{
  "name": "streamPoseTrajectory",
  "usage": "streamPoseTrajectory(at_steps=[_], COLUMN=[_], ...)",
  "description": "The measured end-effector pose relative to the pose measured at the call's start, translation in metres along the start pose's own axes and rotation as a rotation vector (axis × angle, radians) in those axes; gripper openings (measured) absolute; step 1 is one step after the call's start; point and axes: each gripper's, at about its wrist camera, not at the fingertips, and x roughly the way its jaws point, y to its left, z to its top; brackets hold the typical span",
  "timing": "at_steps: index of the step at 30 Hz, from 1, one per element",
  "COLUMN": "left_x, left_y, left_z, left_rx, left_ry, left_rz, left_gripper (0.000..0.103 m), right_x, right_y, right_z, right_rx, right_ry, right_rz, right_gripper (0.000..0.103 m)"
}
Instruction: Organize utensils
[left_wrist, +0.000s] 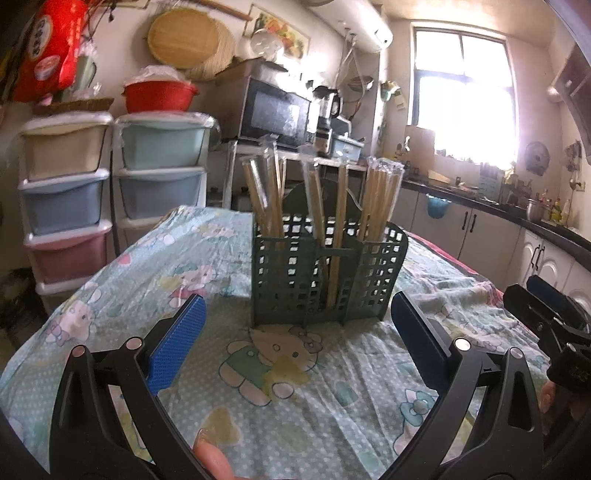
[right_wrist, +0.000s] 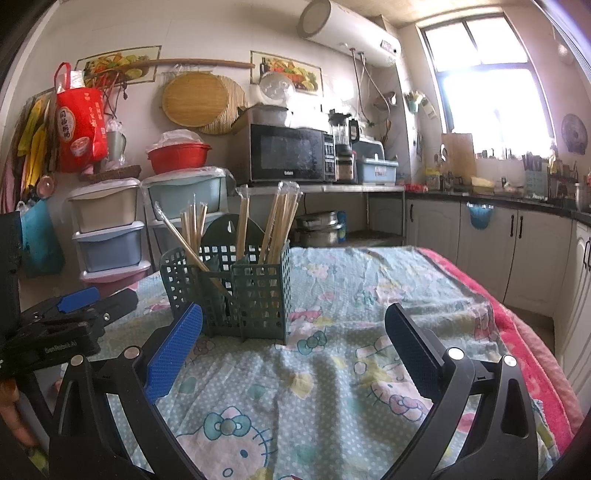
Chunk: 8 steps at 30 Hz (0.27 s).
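Note:
A dark green lattice utensil holder (left_wrist: 325, 273) stands upright on a Hello Kitty cloth (left_wrist: 258, 387). Several wrapped wooden chopsticks (left_wrist: 376, 192) stand in its compartments. My left gripper (left_wrist: 297, 321) is open and empty, just in front of the holder. In the right wrist view the holder (right_wrist: 240, 291) is ahead to the left, with chopsticks (right_wrist: 280, 225) in it. My right gripper (right_wrist: 291, 332) is open and empty, near the holder's right side. The right gripper also shows at the right edge of the left wrist view (left_wrist: 546, 310), the left gripper at the left edge of the right wrist view (right_wrist: 74, 310).
Stacked plastic drawers (left_wrist: 66, 206) stand beyond the table's left side. A microwave (right_wrist: 288, 155) sits on a shelf behind. Kitchen cabinets (right_wrist: 487, 243) and a counter run along the right. A pink blanket edge (right_wrist: 517, 332) lies at the table's right.

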Motion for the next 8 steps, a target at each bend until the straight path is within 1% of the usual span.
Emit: streamPoseTrajectory(at_steps=[1,3,4,5,6,7,8], left_x=[0.002,0.011,0.017,0.026,0.034,0.047,0.057], left_y=[0.003,0.022,0.034,0.050,0.062,0.074,0.082], left_z=[0.002,0.012,0.018,0.024,0.027,0.029,0.030], left_rx=[-0.005,-0.047,-0.069,-0.094,-0.102,-0.095,-0.085], left_ry=[0.031,0.105,0.141,0.187,0.219,0.261,0.287], left_rz=[0.014,0.016,0.035,0.062,0.091,0.145,0.184], left_gripper=[0.092,0.092,0.092,0.092,0.092,0.092,0.092], right_x=[0.003,0.026,0.040,0.056,0.074,0.087,0.107], right_y=[-0.003,-0.020,-0.032,-0.046,-0.061,-0.074,-0.094], right_z=[0.003,0.014,0.018,0.022,0.023,0.022,0.020], right_rx=[0.003,-0.024,-0.029,-0.019,-0.009,0.000,0.010], right_ry=[0.016,0.138,0.200,0.268,0.355,0.415,0.485], right_rz=[-0.002,-0.028,-0.064,-0.097,-0.116,-0.131,-0.164], right_gripper=[0.096,0.096,0.096,0.096,0.096,0.096,0.096])
